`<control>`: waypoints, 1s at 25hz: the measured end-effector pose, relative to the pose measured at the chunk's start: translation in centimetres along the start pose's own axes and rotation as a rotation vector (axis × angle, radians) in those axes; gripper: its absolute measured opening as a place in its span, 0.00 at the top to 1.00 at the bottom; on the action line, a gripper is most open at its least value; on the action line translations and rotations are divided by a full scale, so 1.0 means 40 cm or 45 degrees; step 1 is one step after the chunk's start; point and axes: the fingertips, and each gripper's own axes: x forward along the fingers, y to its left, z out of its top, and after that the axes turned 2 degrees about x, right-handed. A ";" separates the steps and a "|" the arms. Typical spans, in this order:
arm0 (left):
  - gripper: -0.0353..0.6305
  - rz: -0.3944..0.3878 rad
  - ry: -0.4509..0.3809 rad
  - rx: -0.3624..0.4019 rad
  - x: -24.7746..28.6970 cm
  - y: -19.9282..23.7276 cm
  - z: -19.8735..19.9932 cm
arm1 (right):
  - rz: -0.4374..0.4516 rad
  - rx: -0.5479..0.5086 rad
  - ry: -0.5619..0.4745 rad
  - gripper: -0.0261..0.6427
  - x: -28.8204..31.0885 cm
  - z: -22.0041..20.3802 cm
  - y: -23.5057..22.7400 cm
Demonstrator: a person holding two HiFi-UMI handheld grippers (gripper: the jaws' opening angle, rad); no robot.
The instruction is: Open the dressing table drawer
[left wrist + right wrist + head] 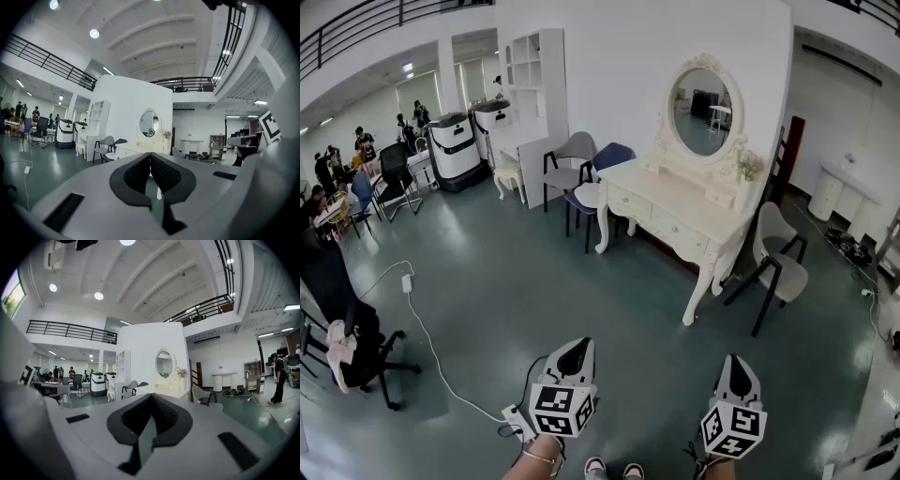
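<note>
The drawer (679, 231) is in the front of the white table (667, 187), and it looks shut. The table stands far across the dark floor (581, 300) from us, next to the white wall (647, 56). A round mirror (703, 111) sits on top of it. A grey chair (780, 267) stands just beside the table on the right, and a blue chair (612, 155) stands at its left end. We hold both grippers low and level, well apart from the table, and they point toward it. Our left gripper (575, 349) has its jaws pressed together with nothing in them. Our right gripper (738, 367) is closed tight too, and it is empty. The two grippers are side by side but not touching. A white cable (431, 349) lies on the floor to our left, near a black chair (366, 361)
</note>
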 end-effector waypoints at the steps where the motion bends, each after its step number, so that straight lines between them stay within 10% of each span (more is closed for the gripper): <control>1: 0.92 0.006 -0.003 -0.004 -0.002 0.003 0.003 | 0.004 -0.003 0.001 0.96 0.000 0.001 0.002; 25: 0.91 0.099 0.028 -0.012 -0.015 0.005 -0.020 | 0.129 0.054 0.025 0.85 0.016 -0.023 0.031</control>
